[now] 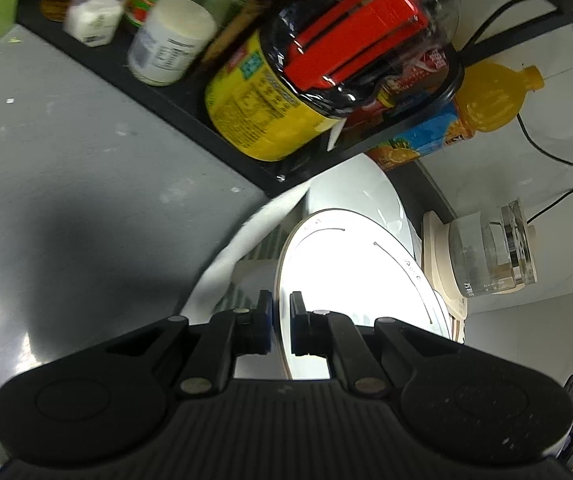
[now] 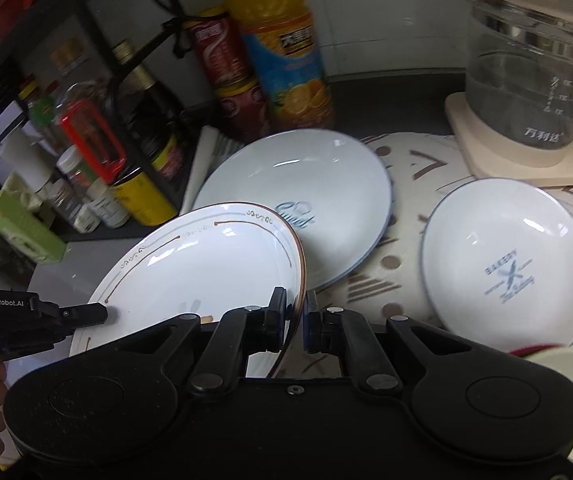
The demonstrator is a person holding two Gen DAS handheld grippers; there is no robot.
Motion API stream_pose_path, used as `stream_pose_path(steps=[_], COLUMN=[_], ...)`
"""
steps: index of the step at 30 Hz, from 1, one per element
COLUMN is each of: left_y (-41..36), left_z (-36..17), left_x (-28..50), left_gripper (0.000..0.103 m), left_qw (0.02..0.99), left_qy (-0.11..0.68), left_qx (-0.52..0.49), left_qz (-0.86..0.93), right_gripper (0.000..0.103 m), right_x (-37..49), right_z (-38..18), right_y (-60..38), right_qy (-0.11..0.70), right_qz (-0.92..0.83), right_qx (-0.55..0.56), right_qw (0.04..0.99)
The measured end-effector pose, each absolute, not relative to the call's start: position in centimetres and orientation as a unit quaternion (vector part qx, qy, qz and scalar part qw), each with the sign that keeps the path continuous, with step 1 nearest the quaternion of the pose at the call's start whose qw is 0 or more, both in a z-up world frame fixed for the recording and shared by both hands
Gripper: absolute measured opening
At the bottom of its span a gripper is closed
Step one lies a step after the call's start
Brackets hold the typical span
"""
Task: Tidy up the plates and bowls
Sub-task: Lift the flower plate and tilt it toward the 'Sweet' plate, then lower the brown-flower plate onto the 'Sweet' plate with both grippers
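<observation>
Centrally, a white brown-rimmed plate [image 2: 202,264] hangs tilted above the counter, its rim pinched on one side by the right gripper [image 2: 295,320] and opposite by the left gripper [image 2: 102,314]; beyond lie two blue-rimmed plates [image 2: 306,200] on a patterned mat [image 2: 402,160].

**A home kitchen counter**

A black rack [image 2: 86,92] holds spice jars [image 1: 94,20] and sauce bottles. Beside it stand an orange juice bottle [image 2: 282,52], a glass electric kettle [image 2: 526,72] on its base, and plates [image 2: 298,204] lying on a patterned mat [image 2: 406,168].
</observation>
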State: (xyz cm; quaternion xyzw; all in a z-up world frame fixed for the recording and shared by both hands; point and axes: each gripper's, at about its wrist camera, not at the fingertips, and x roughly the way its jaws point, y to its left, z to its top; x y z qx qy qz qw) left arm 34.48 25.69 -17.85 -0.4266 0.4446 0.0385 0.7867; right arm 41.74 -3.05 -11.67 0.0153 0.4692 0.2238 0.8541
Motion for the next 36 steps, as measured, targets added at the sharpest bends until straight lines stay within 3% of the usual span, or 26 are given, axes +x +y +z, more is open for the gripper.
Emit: stream_pose_path(steps=[17,36], left_y=[24.1,24.1], left_z=[-19.2,-20.6], left_x=[41.0,42.7], left_gripper=[0.005,0.008], left_qw=[0.788,0.769], left_qy=[0.456,0.464], left_qx=[-0.414,-0.437], left_qz=[0.021,0.049], right_gripper=[0.012,0.014], right_x=[47.4,51.6], right_z=[-15.0,-16.7], right_y=[-4.0,-1.2], right_qy=[0.503,0.495], right_qz=[0.153,0.126], right_qx=[0.006,-0.047], right_qw=[0.851,0.858])
